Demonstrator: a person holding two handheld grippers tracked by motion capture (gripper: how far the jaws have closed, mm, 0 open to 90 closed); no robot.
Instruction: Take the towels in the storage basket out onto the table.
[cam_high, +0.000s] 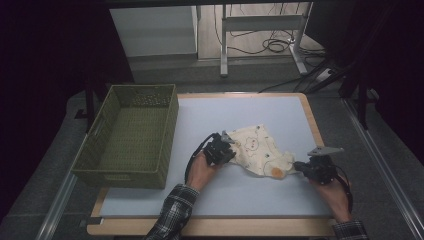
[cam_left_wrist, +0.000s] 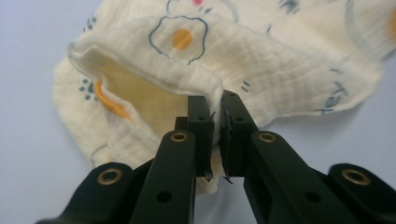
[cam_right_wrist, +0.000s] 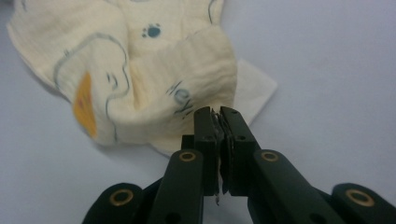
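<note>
Both tongs are clamped on the cloth (cam_high: 257, 150). Our left gripper (cam_left_wrist: 216, 122) has its jaws pinched on a raised fold at the cloth's edge, with fabric squeezed between the pads, and our right gripper (cam_right_wrist: 218, 135) bites a thin corner layer at the opposite end. From the high view we see the left gripper (cam_high: 223, 146) at the cloth's left end and the right gripper (cam_high: 301, 165) at its right end.

We find the cloth rumpled on the table (cam_high: 210, 200), right of centre and nearer the front edge than the back, with the green basket (cam_high: 172, 125) standing at the left edge, well apart from it.

What worries us is how little fabric each grip has. We judge the right hold the weaker one: only an edge sits between the pads, so a quick lift or a hard pull apart could slip it free and let that end drop. The left jaws look to hold a doubled fold, and we may carry up one layer more than we want, leaving the cloth bunched rather than spread. Pulling unevenly would drag it across the table instead of raising it.
</note>
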